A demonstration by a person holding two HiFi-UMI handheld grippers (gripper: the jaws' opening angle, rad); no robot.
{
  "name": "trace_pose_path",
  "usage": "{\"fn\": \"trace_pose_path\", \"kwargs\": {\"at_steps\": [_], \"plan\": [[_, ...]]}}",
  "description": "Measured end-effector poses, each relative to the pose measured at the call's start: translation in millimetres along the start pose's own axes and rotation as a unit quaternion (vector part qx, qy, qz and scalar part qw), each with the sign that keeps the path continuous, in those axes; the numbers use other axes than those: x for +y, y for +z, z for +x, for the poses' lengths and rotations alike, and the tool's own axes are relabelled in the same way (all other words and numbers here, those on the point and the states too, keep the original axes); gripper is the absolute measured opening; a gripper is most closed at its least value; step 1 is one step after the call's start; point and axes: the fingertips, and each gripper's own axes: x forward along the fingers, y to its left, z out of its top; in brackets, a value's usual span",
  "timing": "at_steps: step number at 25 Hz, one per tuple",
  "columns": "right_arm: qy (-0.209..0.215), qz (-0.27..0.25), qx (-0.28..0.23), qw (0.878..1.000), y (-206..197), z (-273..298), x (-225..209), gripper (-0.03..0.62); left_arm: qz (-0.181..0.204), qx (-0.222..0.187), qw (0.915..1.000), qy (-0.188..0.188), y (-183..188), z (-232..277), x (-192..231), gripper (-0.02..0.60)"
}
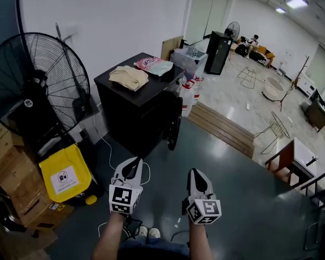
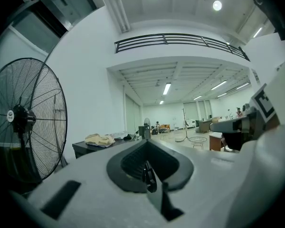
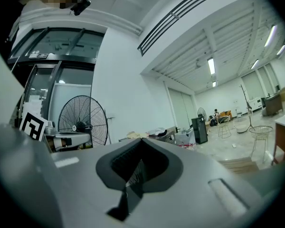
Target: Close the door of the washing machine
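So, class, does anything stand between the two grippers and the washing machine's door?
Nothing visible does. Only bare floor lies between the left gripper, the right gripper and the door on the black washing machine. The yellow bin stands off to the left; a white cable lies flat on the floor beside it.

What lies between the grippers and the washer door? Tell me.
In the head view, only bare floor separates the left gripper and right gripper from the door; a white cable runs by the left gripper.
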Motion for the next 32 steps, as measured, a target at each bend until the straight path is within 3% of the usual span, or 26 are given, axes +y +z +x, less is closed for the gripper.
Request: {"fn": "trace_pose_path", "kwargs": {"at_steps": [8,13,17,20,32], "plan": [[-0.002,0.001,0.006,1.000,-6,4,-4,0.012,-0.016,-0.004,0.9997,-0.020,2,7,-12,0.009],[-0.003,0.003,0.008,1.000,-7,8,-4,0.012,-0.022,-0.013,0.9988,-0.041,2,12,-16,0.127],[-0.009,0.003,0.007,1.000,-5,9,-7,0.012,-0.022,-0.013,0.9979,-0.058,2,17,-22,0.279],[-0.014,0.000,0.007,1.000,-5,12,-9,0.012,-0.024,-0.013,0.9978,-0.061,1,21,-21,0.341],[-0.035,0.003,0.005,0.999,-17,27,-17,0.012,-0.037,-0.019,0.9964,-0.074,-8,45,-7,0.371]]}}
